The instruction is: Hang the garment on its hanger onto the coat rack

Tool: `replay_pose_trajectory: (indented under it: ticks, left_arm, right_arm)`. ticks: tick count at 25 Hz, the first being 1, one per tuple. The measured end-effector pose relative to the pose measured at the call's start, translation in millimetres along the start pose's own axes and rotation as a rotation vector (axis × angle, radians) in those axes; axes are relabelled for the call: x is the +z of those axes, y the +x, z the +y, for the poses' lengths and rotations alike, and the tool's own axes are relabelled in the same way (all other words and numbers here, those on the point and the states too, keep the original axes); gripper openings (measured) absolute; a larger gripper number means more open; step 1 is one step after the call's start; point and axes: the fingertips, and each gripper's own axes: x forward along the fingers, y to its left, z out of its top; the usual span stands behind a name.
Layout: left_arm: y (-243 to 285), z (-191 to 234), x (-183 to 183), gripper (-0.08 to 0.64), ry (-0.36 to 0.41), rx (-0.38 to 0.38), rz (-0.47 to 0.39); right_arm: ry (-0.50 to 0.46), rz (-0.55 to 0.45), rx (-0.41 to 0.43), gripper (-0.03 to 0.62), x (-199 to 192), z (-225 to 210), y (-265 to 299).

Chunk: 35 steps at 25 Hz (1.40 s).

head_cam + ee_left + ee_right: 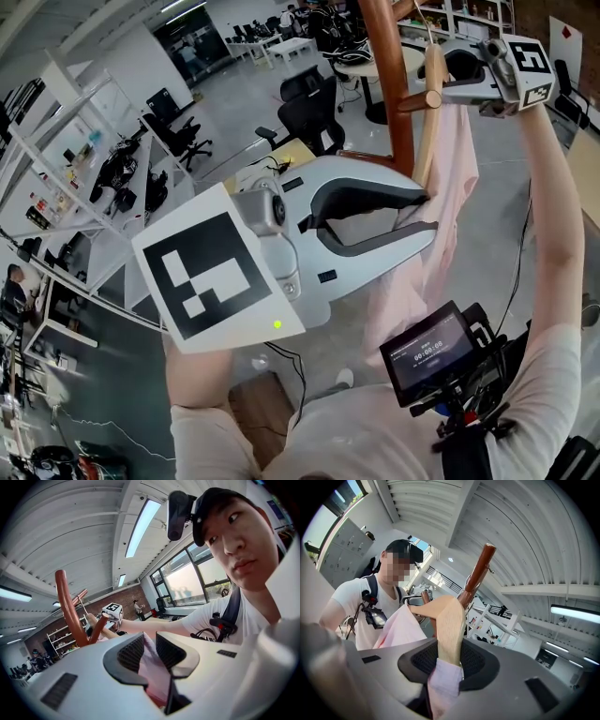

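A pale pink garment (452, 187) hangs on a wooden hanger (428, 127) right beside the reddish-brown coat rack pole (386, 75). One rack peg (418, 99) crosses in front of the hanger. My right gripper (439, 67) is raised and shut on the hanger's arm (449, 620), where cloth covers it. In the right gripper view the pole (478, 573) rises just behind the hanger. Lower down, my left gripper (429, 214) is shut on a fold of the pink cloth (152, 667). The left gripper view looks up at the pole (69, 609).
A small screen device (433, 352) is strapped to the person's chest. Black office chairs (309, 112) and desks stand on the floor beyond the rack. White shelving (84, 150) runs along the left.
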Motion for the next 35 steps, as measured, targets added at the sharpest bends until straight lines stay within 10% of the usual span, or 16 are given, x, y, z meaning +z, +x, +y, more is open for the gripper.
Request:
replay_pose_trajectory:
  ticks: [18, 35]
  left_arm:
    - [4, 15, -27, 0.089, -0.036, 0.03, -0.107]
    - [-3, 12, -22, 0.089, -0.082, -0.075, -0.306]
  right_arm:
    - [-0.057, 0.038, -0.121, 0.127, -20, 10, 6]
    - [-0.32, 0.302, -0.822, 0.13, -10, -11, -6]
